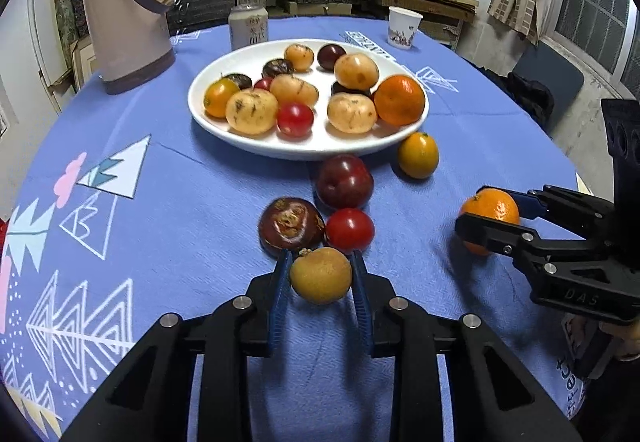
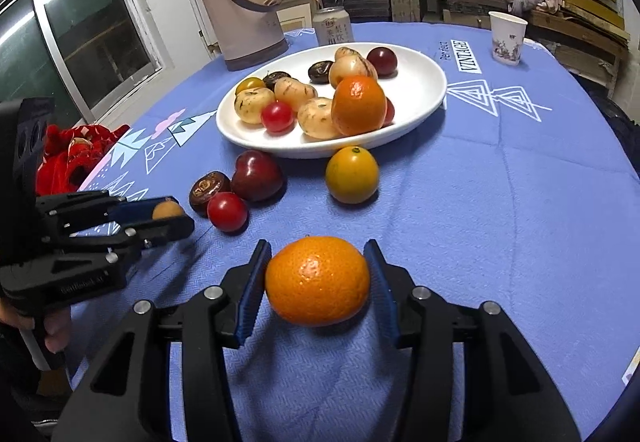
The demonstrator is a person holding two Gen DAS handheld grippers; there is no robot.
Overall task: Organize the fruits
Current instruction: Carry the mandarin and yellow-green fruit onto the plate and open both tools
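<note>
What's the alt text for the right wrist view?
Right gripper clamps an orange mandarin above a blue tablecloth. Behind, a white plate holds mixed fruit; the left gripper grips a small yellow-brown fruit.

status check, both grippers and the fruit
Left gripper shut on tan fruit. Right gripper shut on orange. White plate ahead; four loose fruits between.

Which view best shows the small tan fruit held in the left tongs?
The left wrist view: the small tan fruit sits whole between the blue pads. In the right wrist view only a sliver shows.
</note>
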